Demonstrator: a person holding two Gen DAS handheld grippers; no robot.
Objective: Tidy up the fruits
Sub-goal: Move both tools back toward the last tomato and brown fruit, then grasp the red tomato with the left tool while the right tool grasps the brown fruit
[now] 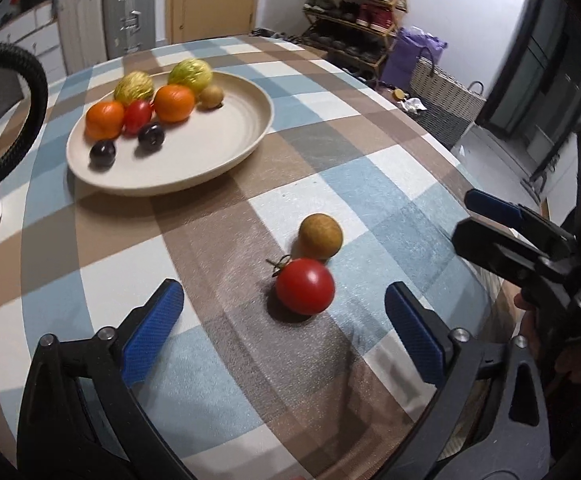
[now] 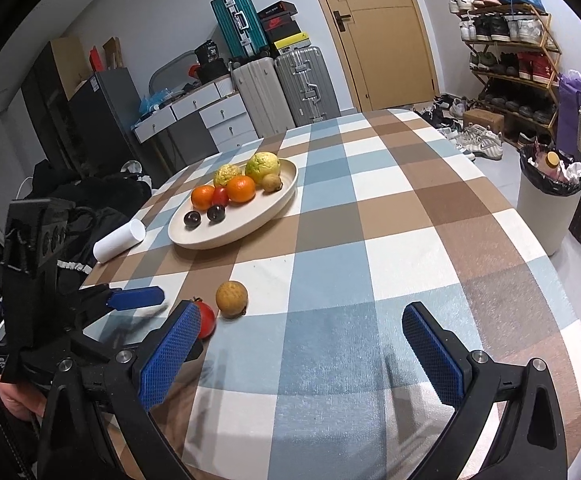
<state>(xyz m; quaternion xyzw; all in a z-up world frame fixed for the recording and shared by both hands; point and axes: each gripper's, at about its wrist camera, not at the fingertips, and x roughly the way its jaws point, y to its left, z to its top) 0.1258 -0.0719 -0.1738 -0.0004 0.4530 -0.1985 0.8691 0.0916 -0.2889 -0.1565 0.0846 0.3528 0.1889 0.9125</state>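
The left hand-held gripper [image 1: 284,324] is held low over the checked surface [image 1: 218,240] with its blue pads spread wide apart, nothing between them. Just ahead of it a red tomato [image 1: 305,286] is seen lying on the surface, its green stem pointing away to the left, touching a round brown fruit [image 1: 320,236] behind it. The right hand-held gripper [image 2: 300,346] is likewise held apart and empty, the tomato beside its left finger. Farther off, a cream plate [image 1: 246,120] is loaded with oranges, yellow-green fruits and dark plums.
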